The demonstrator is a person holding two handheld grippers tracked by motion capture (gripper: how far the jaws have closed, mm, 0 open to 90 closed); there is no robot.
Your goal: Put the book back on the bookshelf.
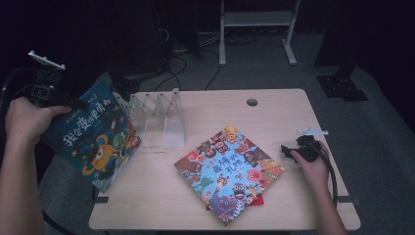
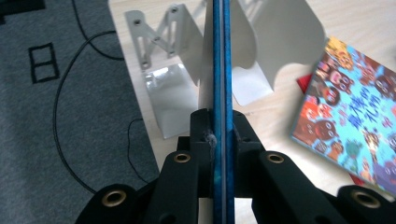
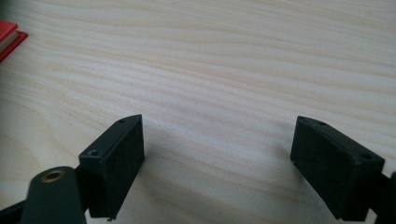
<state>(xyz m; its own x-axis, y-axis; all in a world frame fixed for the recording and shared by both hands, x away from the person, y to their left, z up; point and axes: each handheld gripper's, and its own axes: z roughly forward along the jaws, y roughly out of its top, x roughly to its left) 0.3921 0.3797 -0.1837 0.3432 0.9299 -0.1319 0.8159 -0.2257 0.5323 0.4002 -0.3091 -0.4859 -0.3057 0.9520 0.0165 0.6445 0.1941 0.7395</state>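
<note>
At far left, left hand-held gripper (image 1: pixel 73 103) pinches the dark-blue picture book (image 1: pixel 93 139) by its edge only; it could pivot and clip the clear folding book rack (image 1: pixel 159 117). Right hand-held gripper (image 3: pixel 217 163) wide open, empty.

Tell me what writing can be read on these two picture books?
"我会变得更勇敢", as best it reads, in large characters: cover of the blue picture book clamped in the left gripper.
"最棒的礼物", less sure, partly blurred: cover of the colourful picture book lying flat on the table.
Smaller print on both covers: too small to read.
</note>
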